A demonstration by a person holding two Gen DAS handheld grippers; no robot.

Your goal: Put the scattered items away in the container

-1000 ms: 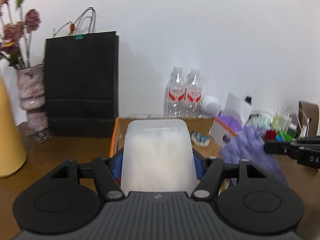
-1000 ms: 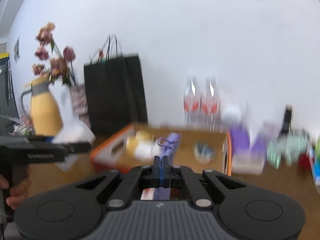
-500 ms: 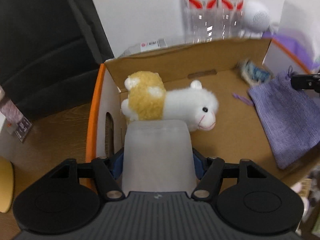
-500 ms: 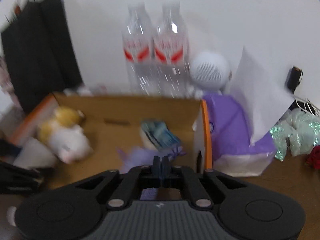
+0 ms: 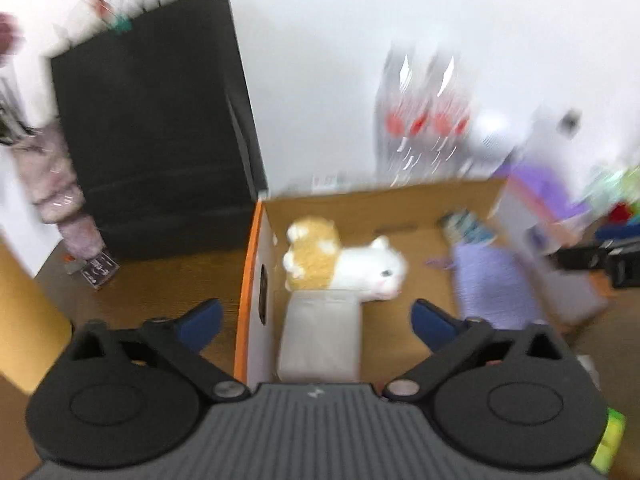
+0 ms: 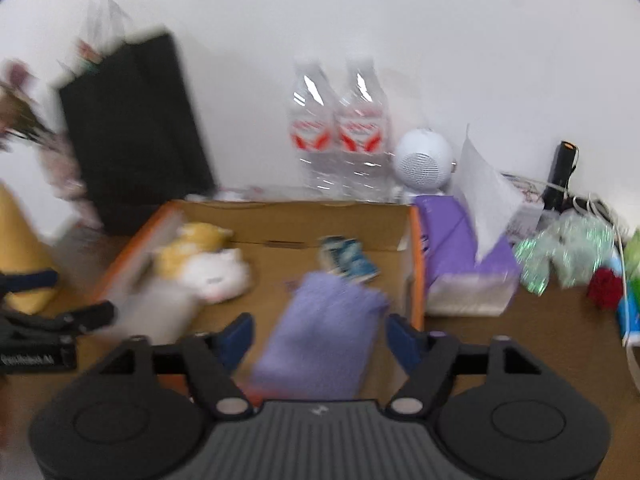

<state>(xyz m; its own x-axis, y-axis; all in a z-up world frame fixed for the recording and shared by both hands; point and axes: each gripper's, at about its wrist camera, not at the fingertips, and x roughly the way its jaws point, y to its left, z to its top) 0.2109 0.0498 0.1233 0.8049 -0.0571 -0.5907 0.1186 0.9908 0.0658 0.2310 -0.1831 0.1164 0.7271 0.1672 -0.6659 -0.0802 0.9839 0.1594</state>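
Between the spread fingers of the left tool (image 5: pixel 316 322), just opened, a white pouch (image 5: pixel 320 336) is being left untouched inside the cardboard box (image 5: pixel 248 288); beneath the right tool (image 6: pixel 320 340), likewise just opened, a purple pouch (image 6: pixel 320 336) is lying free.

You see a matt brown cardboard box (image 6: pixel 280 216), a fluffy white-and-yellow plush toy (image 5: pixel 344 260) and a rough woven purple cloth pouch (image 6: pixel 324 332).

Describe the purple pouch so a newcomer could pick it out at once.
Find the open cardboard box with orange edges, in front of the two water bottles. On its floor, toward the right wall, lies the purple cloth pouch, between the open right gripper's spread fingers. It is flat and knitted-looking, unlike the white-and-yellow plush toy to its left or the glossy purple tissue box outside.
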